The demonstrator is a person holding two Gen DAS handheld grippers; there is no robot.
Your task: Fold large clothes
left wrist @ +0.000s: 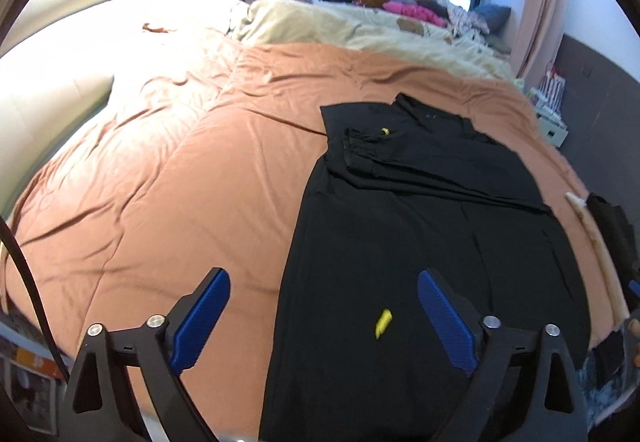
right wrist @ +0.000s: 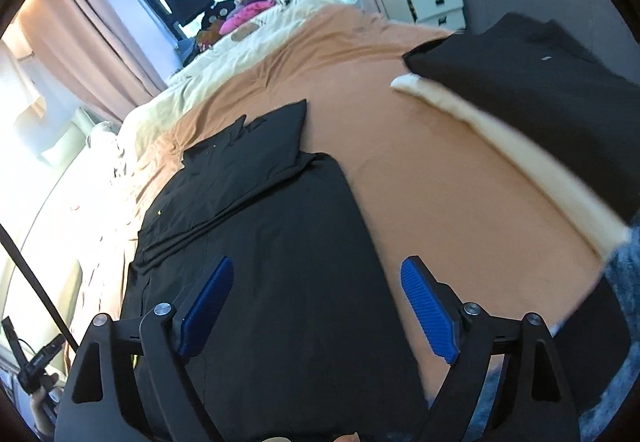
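No writing can be read in either view. The black garment (left wrist: 420, 242) on the bed carries a small yellow mark (left wrist: 383, 323) near its hem and another (left wrist: 385, 130) by the folded sleeve, both too blurred to read; a pale label (right wrist: 545, 58) on the folded black top (right wrist: 540, 82) is equally illegible

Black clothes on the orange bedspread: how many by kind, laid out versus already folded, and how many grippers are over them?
Laid-out black garment, sleeves folded in: 1
Folded black garment on the cream pad: 1
Open grippers, left gripper and right gripper: 2
Total: 4
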